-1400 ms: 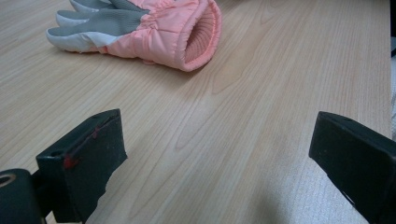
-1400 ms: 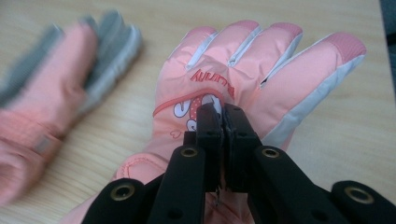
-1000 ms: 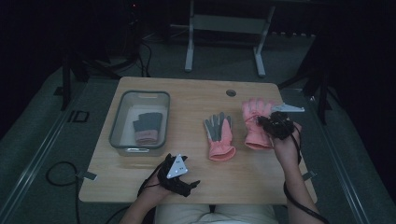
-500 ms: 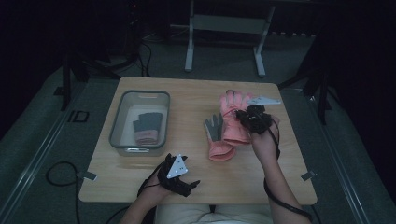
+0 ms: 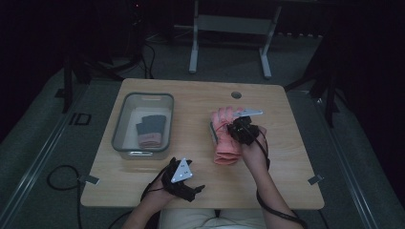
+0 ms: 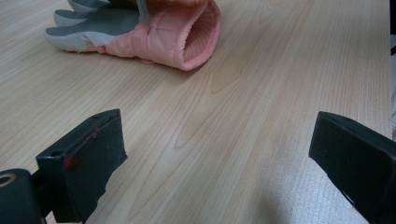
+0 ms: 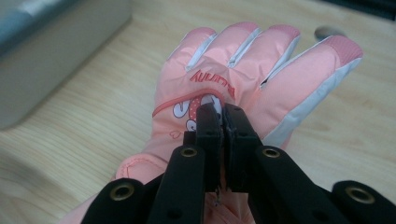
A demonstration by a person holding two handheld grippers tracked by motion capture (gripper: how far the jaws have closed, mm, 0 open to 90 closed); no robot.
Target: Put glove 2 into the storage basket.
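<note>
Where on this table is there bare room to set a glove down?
Bare wood lies between the bin and the pink gloves, and right of the right gripper to the table edge. The middle is crowded: stacked gloves under that gripper.

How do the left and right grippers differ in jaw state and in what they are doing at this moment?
The left gripper has its jaws spread wide over bare table; the right gripper has its jaws pinched shut on the pink glove. The left one sits near the table's front edge, apart from the gloves; the right one is over the glove stack mid-table. Both are black and hand-held.
</note>
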